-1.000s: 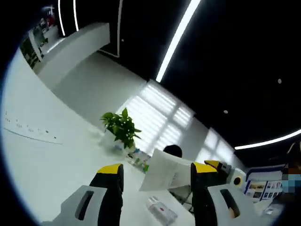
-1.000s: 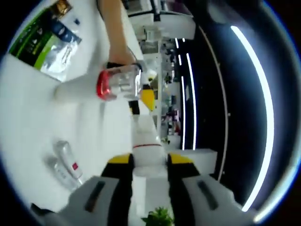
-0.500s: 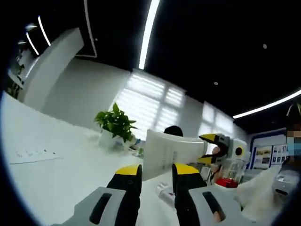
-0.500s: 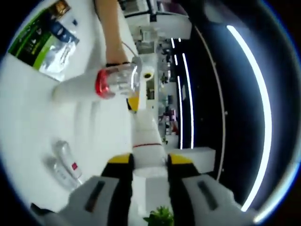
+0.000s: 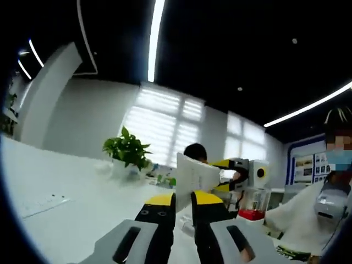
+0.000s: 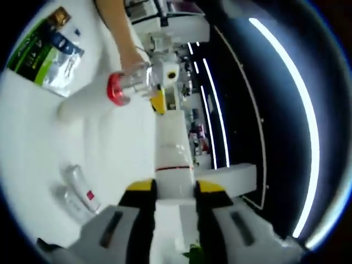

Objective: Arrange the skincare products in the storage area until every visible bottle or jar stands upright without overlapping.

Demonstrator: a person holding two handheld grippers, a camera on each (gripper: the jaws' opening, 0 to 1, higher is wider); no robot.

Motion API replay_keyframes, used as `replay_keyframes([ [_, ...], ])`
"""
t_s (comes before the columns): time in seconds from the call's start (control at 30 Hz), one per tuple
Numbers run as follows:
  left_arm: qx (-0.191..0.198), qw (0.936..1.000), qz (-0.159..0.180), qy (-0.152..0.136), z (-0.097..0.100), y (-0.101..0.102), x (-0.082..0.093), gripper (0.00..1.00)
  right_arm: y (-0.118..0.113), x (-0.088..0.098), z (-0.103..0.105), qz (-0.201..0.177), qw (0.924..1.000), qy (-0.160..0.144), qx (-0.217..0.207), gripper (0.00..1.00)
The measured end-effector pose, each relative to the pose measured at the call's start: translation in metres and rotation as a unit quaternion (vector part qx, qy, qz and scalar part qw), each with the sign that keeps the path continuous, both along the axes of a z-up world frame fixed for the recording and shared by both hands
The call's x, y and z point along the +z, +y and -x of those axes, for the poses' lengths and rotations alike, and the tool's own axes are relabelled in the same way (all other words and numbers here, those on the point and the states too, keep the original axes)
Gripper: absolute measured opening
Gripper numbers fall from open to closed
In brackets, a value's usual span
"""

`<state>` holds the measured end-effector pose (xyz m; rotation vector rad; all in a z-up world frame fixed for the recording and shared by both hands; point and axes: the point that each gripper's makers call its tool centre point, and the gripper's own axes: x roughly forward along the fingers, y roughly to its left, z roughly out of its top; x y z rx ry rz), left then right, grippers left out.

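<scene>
A long white carton [image 6: 173, 146] sticks out from my right gripper [image 6: 175, 190], which is shut on its near end. In the left gripper view the same white carton [image 5: 195, 175] hangs just above my left gripper [image 5: 183, 199]. Those jaws have closed to a narrow gap around the carton's lower corner. The right gripper [image 5: 219, 176] holds the carton from the right there. One yellow tip of the left gripper [image 6: 158, 102] shows at the carton's far end. A clear jar with a red lid [image 6: 127, 88] stands on the white table [image 6: 33, 143]. A small clear bottle [image 6: 80, 190] lies flat.
A green and white pouch [image 6: 47, 52] lies on the table beyond the jar, beside a person's forearm [image 6: 118, 33]. A person in white [image 5: 324, 192] sits at the right. A potted plant [image 5: 125, 149] and a paper sheet [image 5: 44, 203] are on the table's left part.
My left gripper's jaws have closed from wide open to a narrow gap at the carton's corner. Both views have rolled. The right gripper keeps its hold on the carton.
</scene>
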<state>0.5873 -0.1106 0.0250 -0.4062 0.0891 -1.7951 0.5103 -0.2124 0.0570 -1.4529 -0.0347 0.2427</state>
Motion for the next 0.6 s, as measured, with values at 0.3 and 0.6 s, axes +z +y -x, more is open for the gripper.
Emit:
replay_keyframes([
  [0.3,-0.031,0.9993,0.006,-0.02,0.029,-0.007,0.019,0.02,-0.037,-0.016,-0.011,-0.065,0.9976,0.018,-0.012,0.26],
  [0.6,-0.009,0.9984,-0.041,-0.039,0.031,-0.01,0.017,0.02,-0.045,-0.041,-0.028,-0.113,0.9917,0.058,-0.018,0.26],
])
